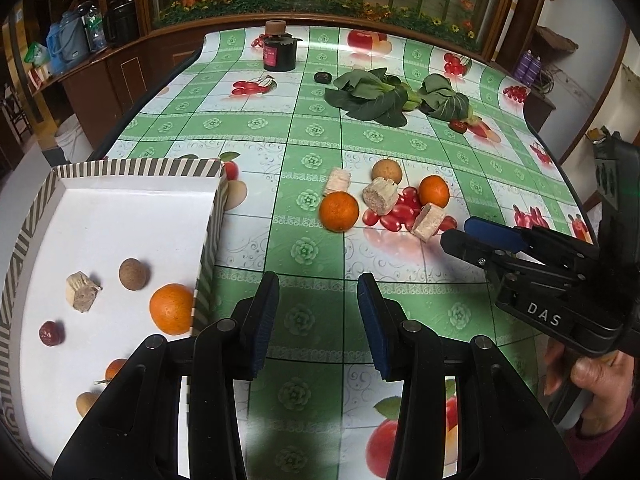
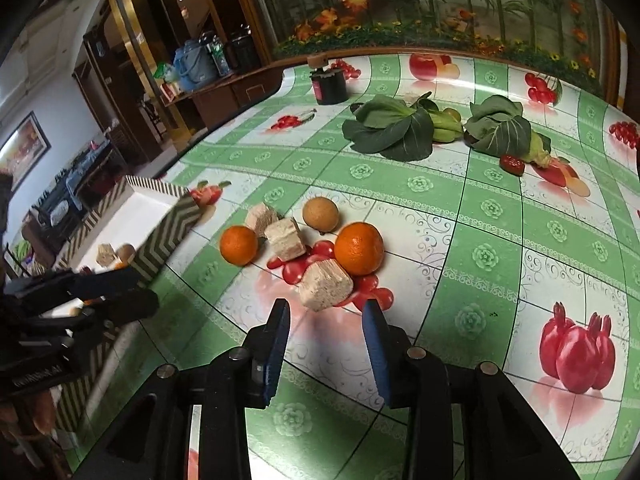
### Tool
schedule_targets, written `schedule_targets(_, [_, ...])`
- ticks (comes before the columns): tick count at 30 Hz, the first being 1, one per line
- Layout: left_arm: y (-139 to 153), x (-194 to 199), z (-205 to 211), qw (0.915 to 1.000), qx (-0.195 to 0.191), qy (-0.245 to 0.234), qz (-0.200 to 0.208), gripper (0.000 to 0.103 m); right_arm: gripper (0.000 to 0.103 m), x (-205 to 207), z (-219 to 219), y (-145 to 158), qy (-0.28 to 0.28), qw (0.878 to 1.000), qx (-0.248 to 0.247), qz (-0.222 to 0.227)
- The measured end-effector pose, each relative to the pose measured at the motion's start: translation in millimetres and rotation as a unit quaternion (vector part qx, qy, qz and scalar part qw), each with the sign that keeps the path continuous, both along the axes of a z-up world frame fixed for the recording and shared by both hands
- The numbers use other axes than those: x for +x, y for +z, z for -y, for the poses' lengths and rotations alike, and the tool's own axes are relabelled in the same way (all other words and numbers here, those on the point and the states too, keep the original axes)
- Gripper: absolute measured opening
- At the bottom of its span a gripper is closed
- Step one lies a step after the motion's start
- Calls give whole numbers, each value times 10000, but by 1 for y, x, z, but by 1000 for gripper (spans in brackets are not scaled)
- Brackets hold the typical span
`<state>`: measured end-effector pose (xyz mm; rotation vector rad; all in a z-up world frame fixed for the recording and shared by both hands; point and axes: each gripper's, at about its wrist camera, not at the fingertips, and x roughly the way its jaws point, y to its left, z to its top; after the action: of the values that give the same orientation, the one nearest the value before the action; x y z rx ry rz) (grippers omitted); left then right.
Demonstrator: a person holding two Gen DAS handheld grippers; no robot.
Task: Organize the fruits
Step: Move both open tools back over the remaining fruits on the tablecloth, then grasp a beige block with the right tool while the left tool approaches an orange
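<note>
We are partway through sorting: the striped tray (image 1: 120, 168) at the left of the desk (image 1: 312, 140) already holds an orange (image 1: 172, 308), a brown round fruit (image 1: 134, 274), a red date (image 1: 51, 333) and a pale cut chunk (image 1: 82, 291), while a loose heap waits at mid-desk. There we see two oranges (image 2: 239, 245) (image 2: 359, 248), a tan round fruit (image 2: 320, 214) and three pale chunks, the nearest chunk (image 2: 326, 285) lying just ahead of our right tongs (image 2: 326, 340). Both tongs are empty with jaws apart; the left tongs (image 1: 318, 320) hover over bare cloth beside the tray wall. Leafy greens (image 2: 390, 130) lie farther back. We judge the next move to be a pickup by the right tongs: widen the jaws, since the chunk looks broader than the present gap, then ease forward and down to straddle it without nudging the orange touching it.
</note>
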<state>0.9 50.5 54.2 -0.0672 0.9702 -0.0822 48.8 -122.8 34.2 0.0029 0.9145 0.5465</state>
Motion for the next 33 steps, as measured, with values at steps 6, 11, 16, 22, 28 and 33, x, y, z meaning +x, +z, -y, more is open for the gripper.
schedule_targets(6, [8,-3,11,9997,-59,95,220,40,36,-7,1,10,-101,9997,106,204])
schedule_targets(11, [11,-1,24,9990,-141,173,383,40,36,-8,11,13,-179,9994,148,255])
schedule_targets(16, [13,11,28,9969,-317,399,603,40,36,-9,27,16,-280,9986,232,382])
schedule_targets(22, [-7,29,25,9980,-276,457,348,40,36,-6,27,11,-218,9992,104,309])
schedule_targets(28, [-19,37,19,9978,-332,518,232,40,36,0,13,3,17,9996,250,126])
schedule_targets(33, [-25,41,13,9975,-389,541,234,40,36,8,4,-8,59,9996,256,-66])
